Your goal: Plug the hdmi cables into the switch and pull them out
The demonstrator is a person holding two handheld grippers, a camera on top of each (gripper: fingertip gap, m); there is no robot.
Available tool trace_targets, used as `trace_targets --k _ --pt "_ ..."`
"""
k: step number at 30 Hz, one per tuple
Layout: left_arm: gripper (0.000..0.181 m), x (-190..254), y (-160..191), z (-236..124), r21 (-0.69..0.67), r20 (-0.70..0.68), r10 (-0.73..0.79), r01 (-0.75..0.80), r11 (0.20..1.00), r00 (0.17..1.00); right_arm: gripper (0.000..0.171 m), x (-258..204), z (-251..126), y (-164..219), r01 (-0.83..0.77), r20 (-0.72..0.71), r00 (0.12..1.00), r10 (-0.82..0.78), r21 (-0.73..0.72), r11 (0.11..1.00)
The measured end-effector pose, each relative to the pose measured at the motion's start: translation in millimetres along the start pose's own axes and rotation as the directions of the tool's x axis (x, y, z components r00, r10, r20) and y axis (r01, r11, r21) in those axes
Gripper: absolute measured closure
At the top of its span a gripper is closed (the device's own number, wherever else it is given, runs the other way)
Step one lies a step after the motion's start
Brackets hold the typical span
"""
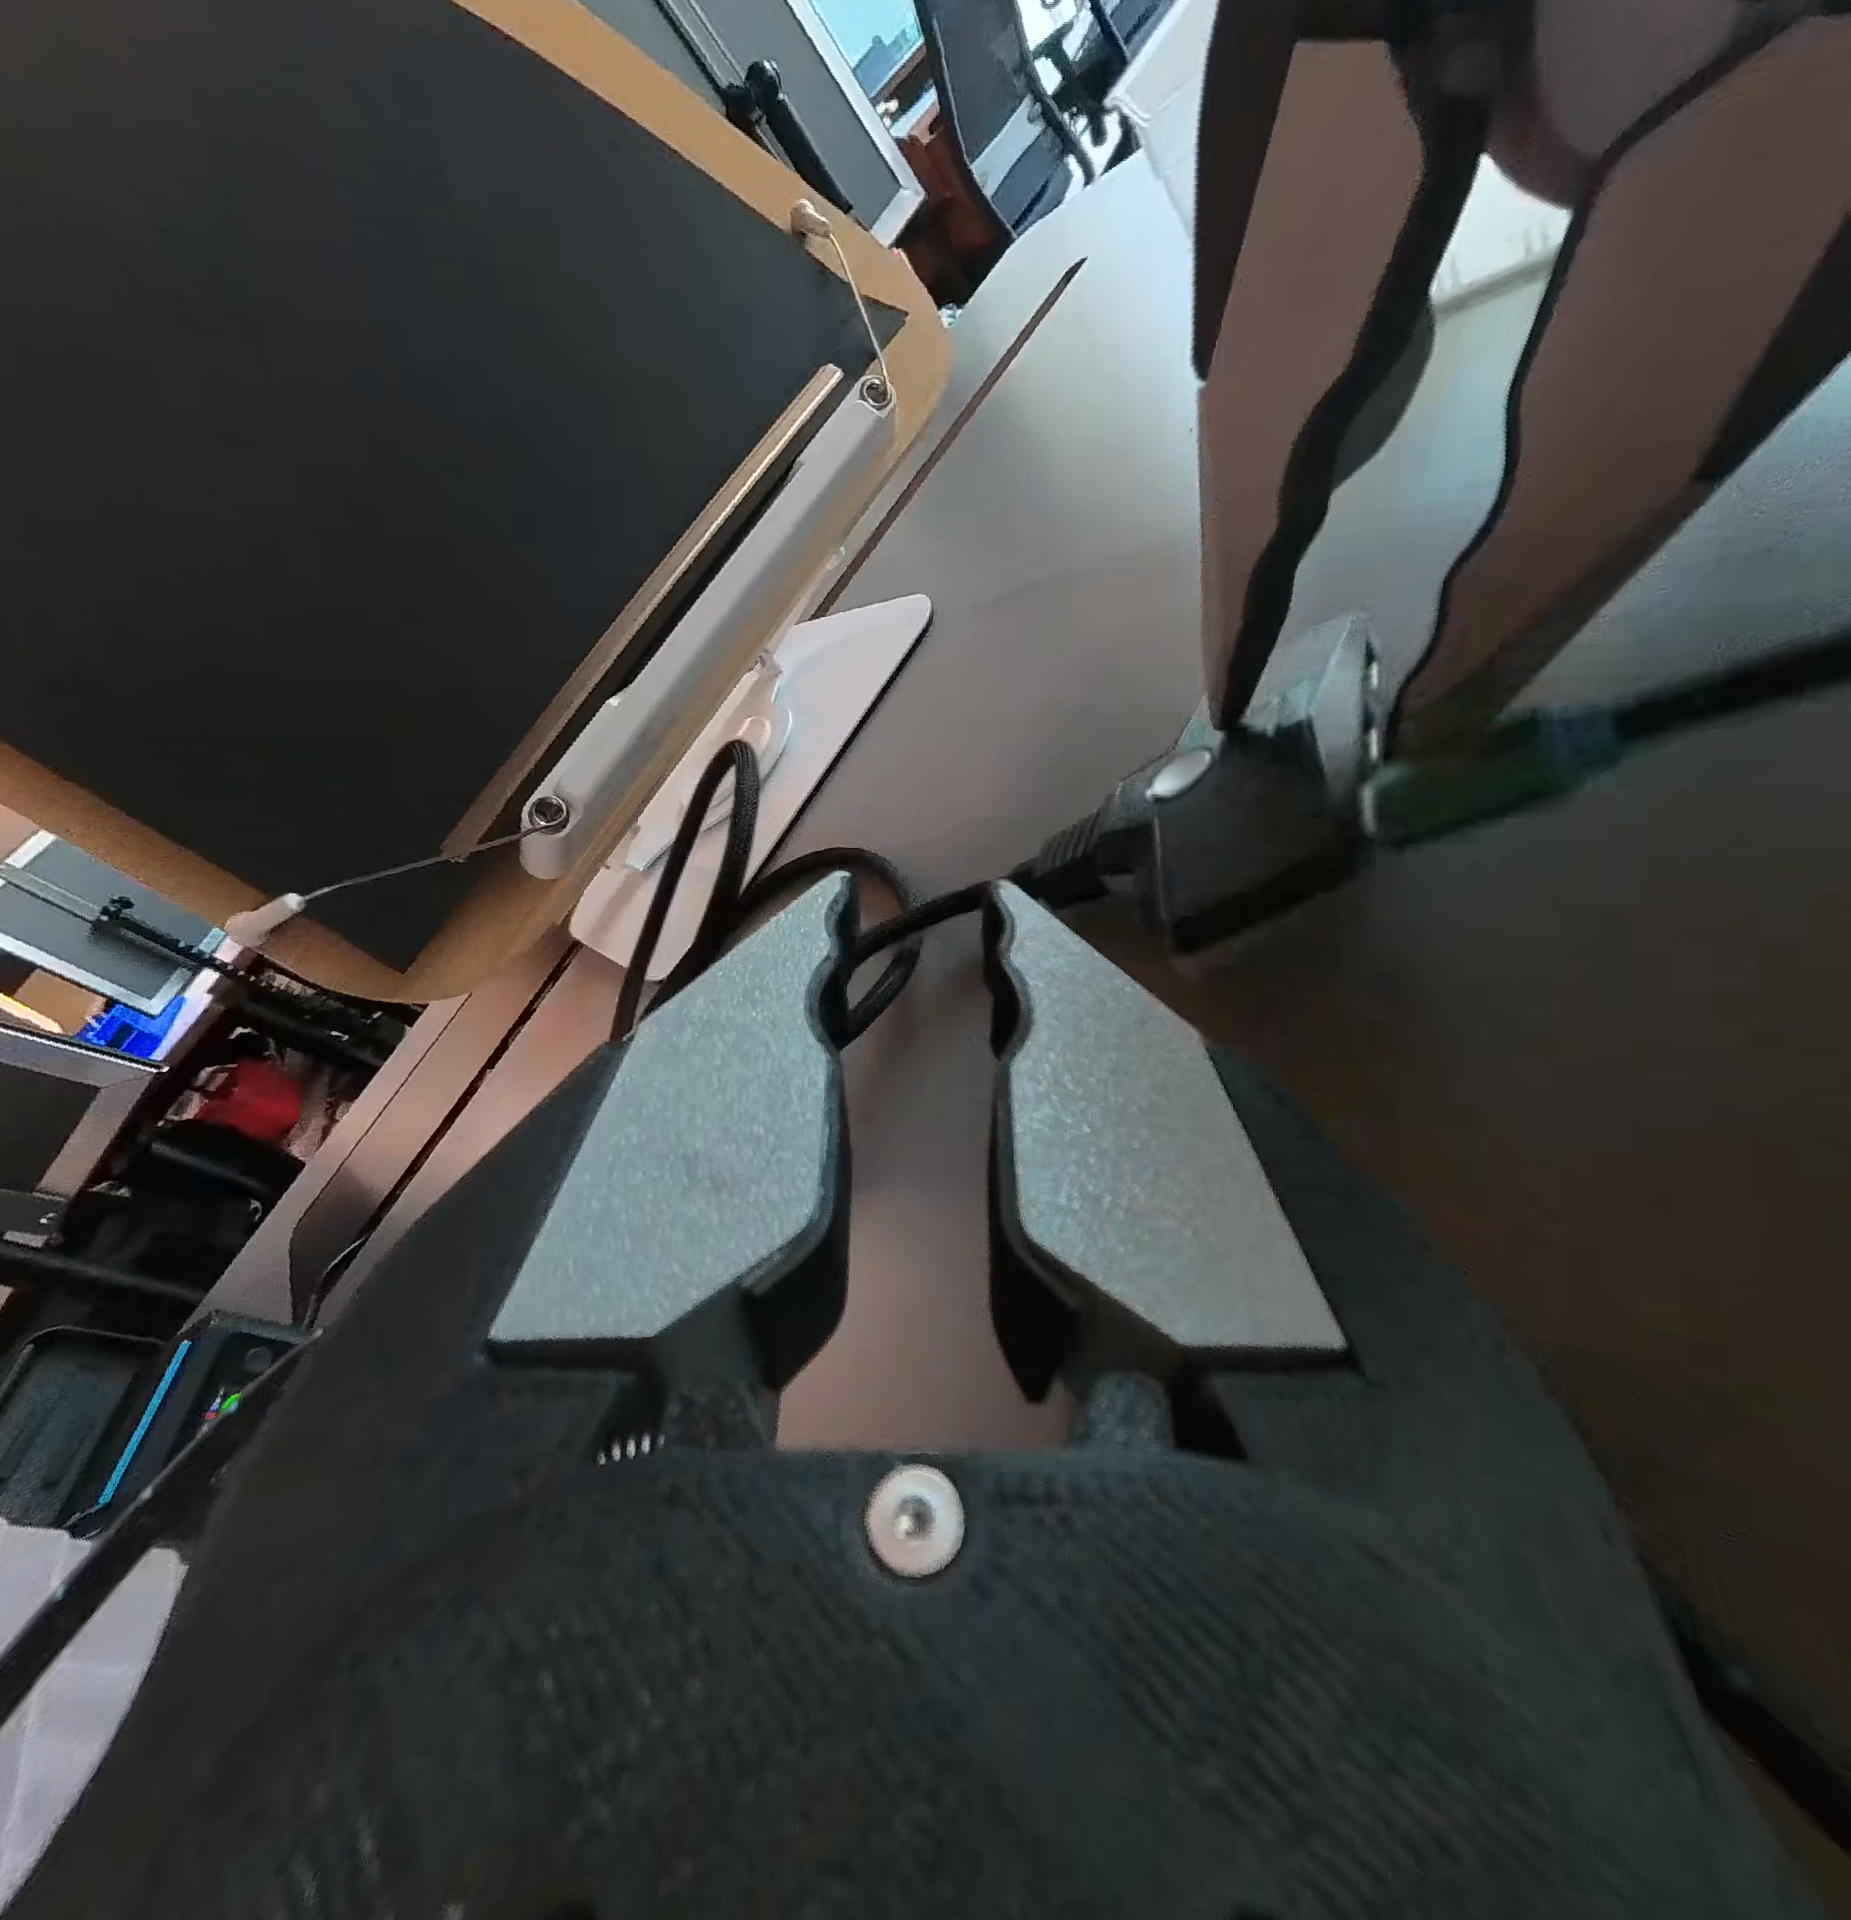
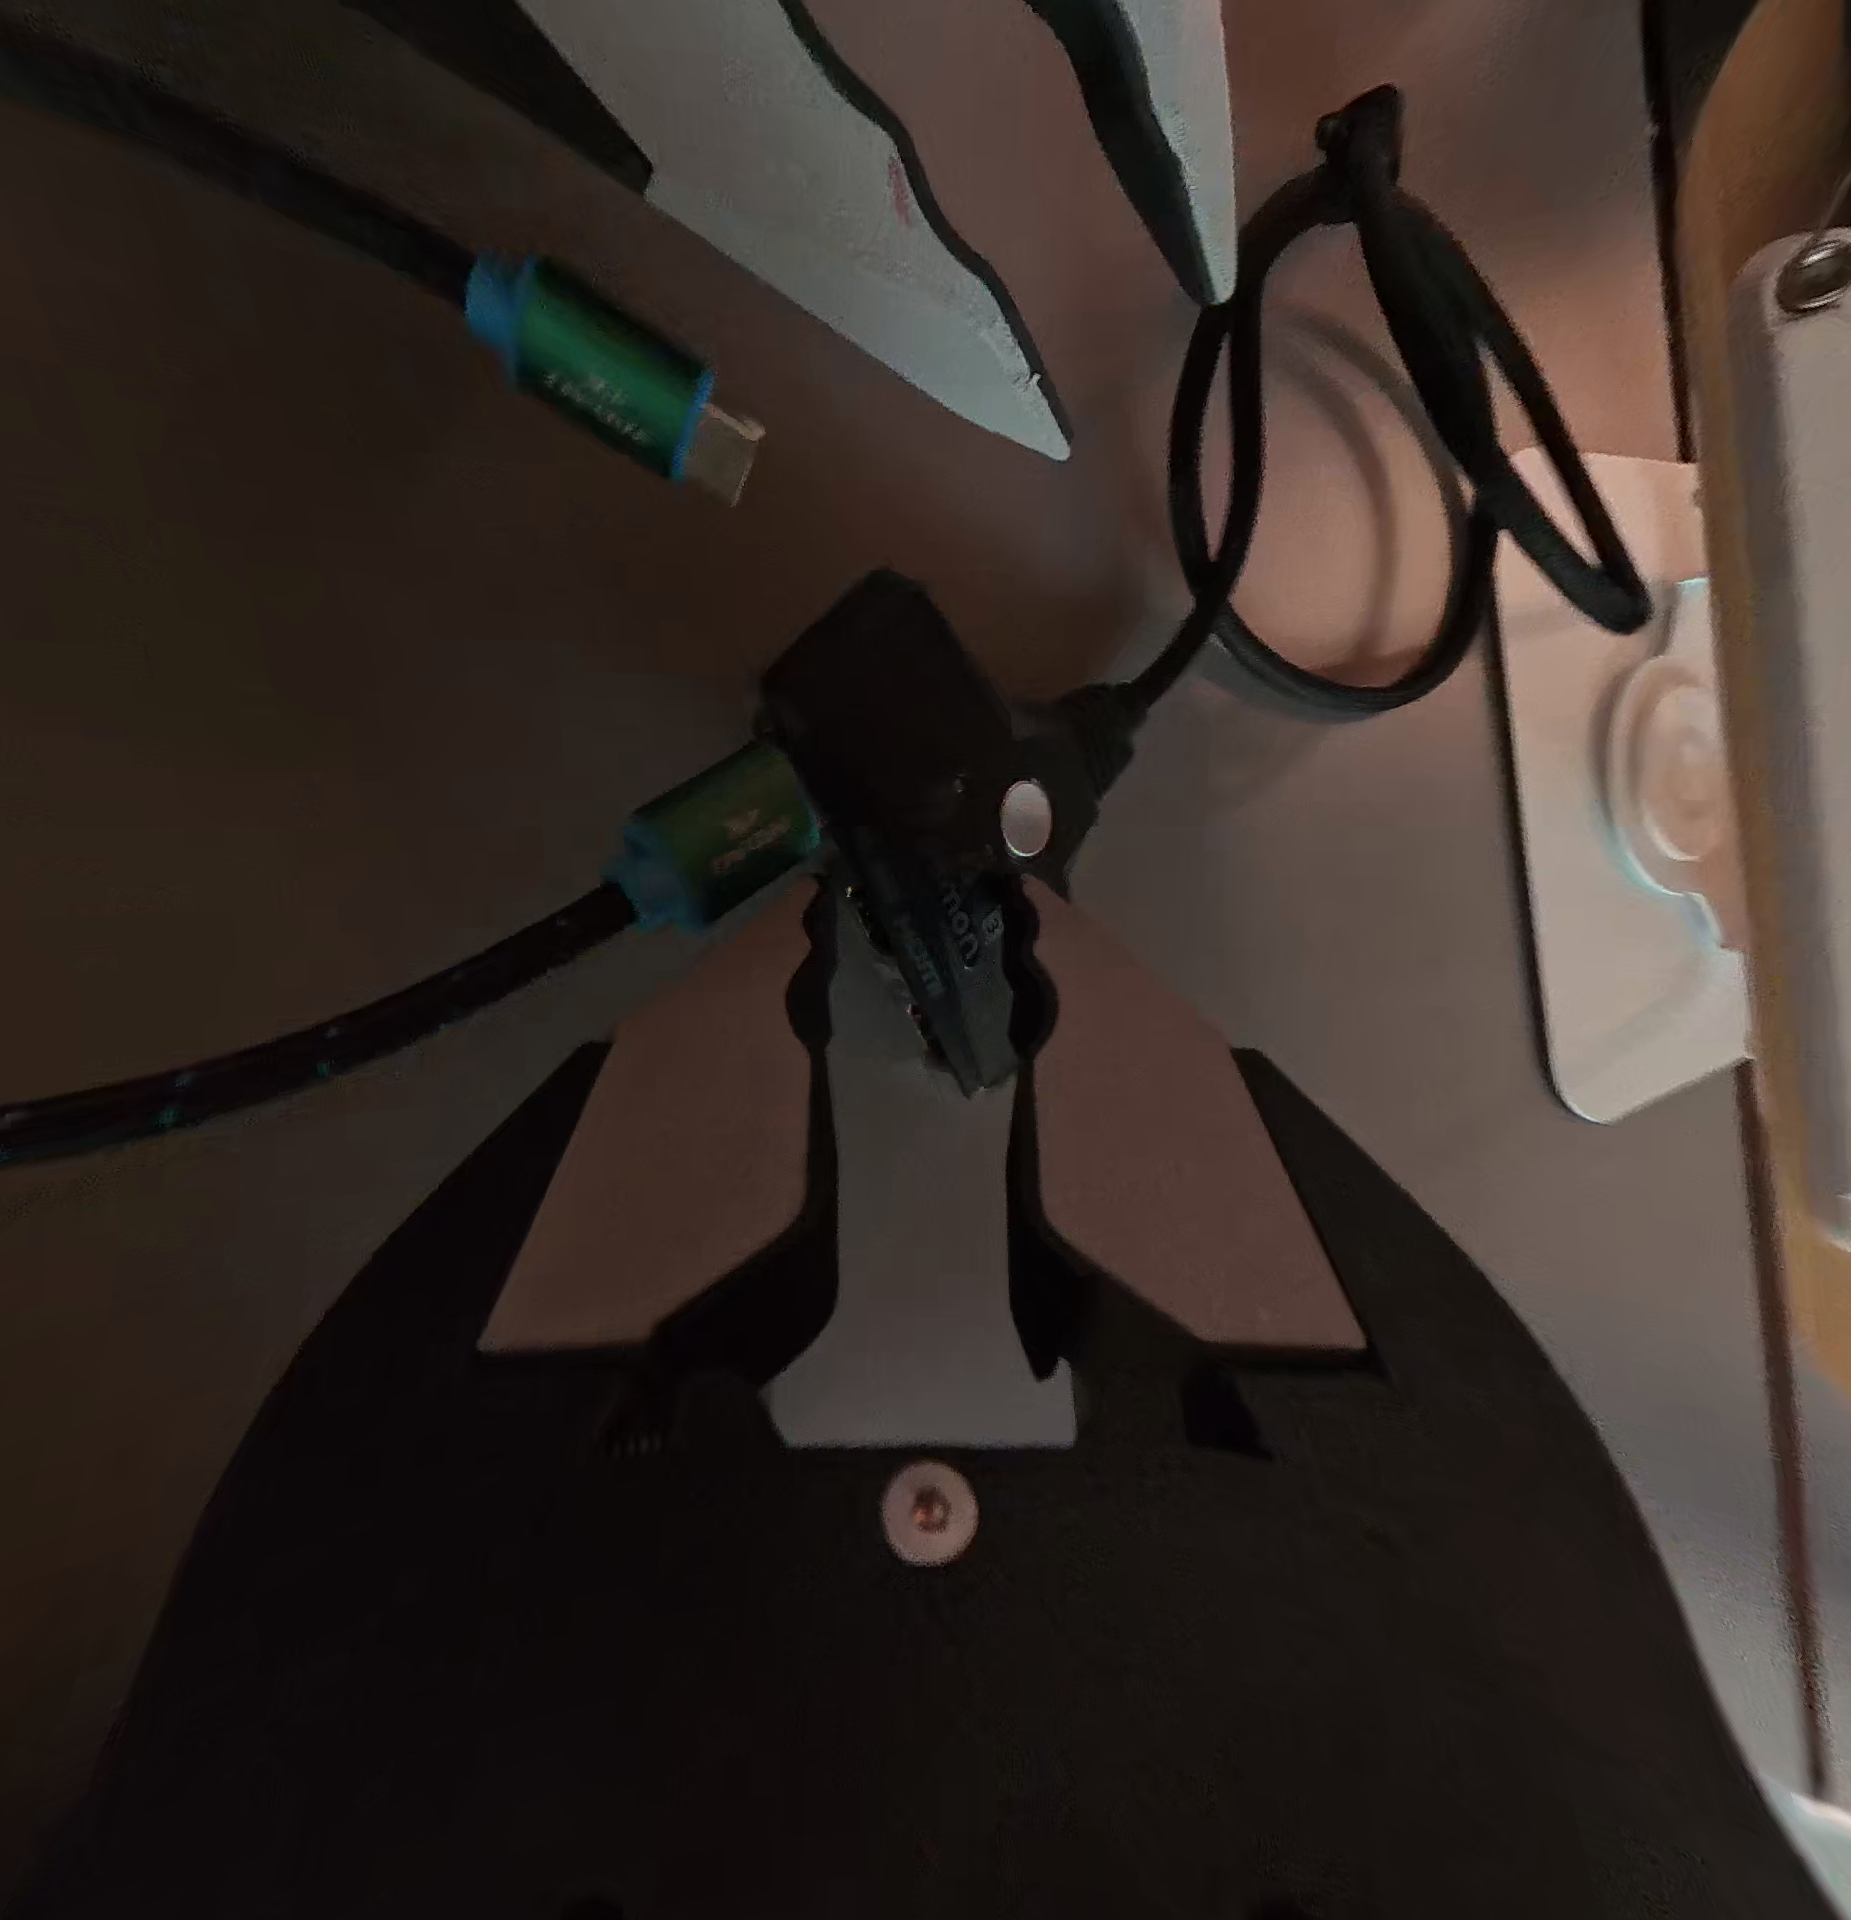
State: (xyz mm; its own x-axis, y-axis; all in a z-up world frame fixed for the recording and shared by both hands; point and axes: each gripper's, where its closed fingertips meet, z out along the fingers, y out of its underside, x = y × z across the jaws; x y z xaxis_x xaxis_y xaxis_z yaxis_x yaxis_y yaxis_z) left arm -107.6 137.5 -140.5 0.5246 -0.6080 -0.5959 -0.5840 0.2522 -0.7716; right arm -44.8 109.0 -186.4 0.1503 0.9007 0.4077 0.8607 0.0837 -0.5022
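My right gripper [image 2: 926, 904] is shut on the small black switch [image 2: 879, 707] and holds it tilted just above the brown table. One green HDMI plug [image 2: 723, 831] with a black braided cable sits in the switch's left side. A second green HDMI plug [image 2: 609, 384] lies loose on the table to the upper left, its metal tip bare. In the left wrist view, my left gripper [image 1: 921, 920] is open and empty, low over the table and short of the switch [image 1: 1243, 831]. The switch hangs between the right gripper's fingers [image 1: 1316, 717], with the plugged green plug [image 1: 1461, 779] on its right.
The switch's own thin black cable [image 2: 1212, 468] loops toward a white stand base [image 2: 1627, 831]. The base [image 1: 848, 665] carries a black panel with a wooden frame [image 1: 381, 416] along the table's far side. Shelves and clutter lie beyond the table edge at the left. The tips of one gripper are about 9 cm away from the tips of the other.
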Motion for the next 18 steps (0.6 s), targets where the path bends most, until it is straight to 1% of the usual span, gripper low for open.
trace_targets --k 2,5,7,9,11,13,16,17,18 --pt "0.160 1.8 0.4 -1.3 -0.002 0.003 0.006 -0.006 1.000 1.000 0.143 -6.3 4.2 -1.9 -0.036 0.058 0.998 0.034 0.017 0.999" --pt "0.160 1.5 -0.3 -6.4 -0.003 0.021 0.001 -0.001 1.000 1.000 0.150 -20.1 -2.2 -17.8 -0.066 0.171 0.984 0.043 0.131 0.989" --pt "0.160 -3.9 -4.0 -14.6 0.001 0.060 -0.028 0.028 1.000 0.998 0.143 -22.7 -14.9 -32.9 -0.102 0.218 0.975 0.050 0.234 0.967" --pt "0.160 -8.4 -11.0 -29.7 -0.003 0.102 -0.107 0.108 0.994 0.989 0.140 -20.0 -28.7 -47.8 -0.153 0.249 0.966 0.069 0.338 0.929" --pt "0.161 -8.4 -26.5 -52.5 0.020 0.113 -0.165 0.164 0.986 0.980 0.138 -13.1 -34.9 -54.3 -0.189 0.246 0.964 0.096 0.388 0.902" --pt "0.160 -17.3 -39.3 -79.0 0.007 0.136 -0.181 0.182 0.983 0.974 0.139 -2.5 -33.1 -52.2 -0.201 0.199 0.971 0.131 0.386 0.900" --pt "0.155 -60.9 -50.2 -117.8 -0.039 0.210 -0.196 0.209 0.977 0.958 0.144 15.0 -27.9 -47.5 -0.222 0.115 0.975 0.192 0.378 0.899" --pt "0.150 -79.3 -45.3 -127.3 -0.083 0.238 -0.198 0.223 0.971 0.951 0.145 19.2 -27.0 -46.5 -0.231 0.101 0.973 0.208 0.379 0.896" --pt "0.144 -98.5 -33.1 -134.8 -0.151 0.273 -0.189 0.236 0.960 0.943 0.145 22.2 -26.5 -45.5 -0.243 0.095 0.970 0.224 0.379 0.893"
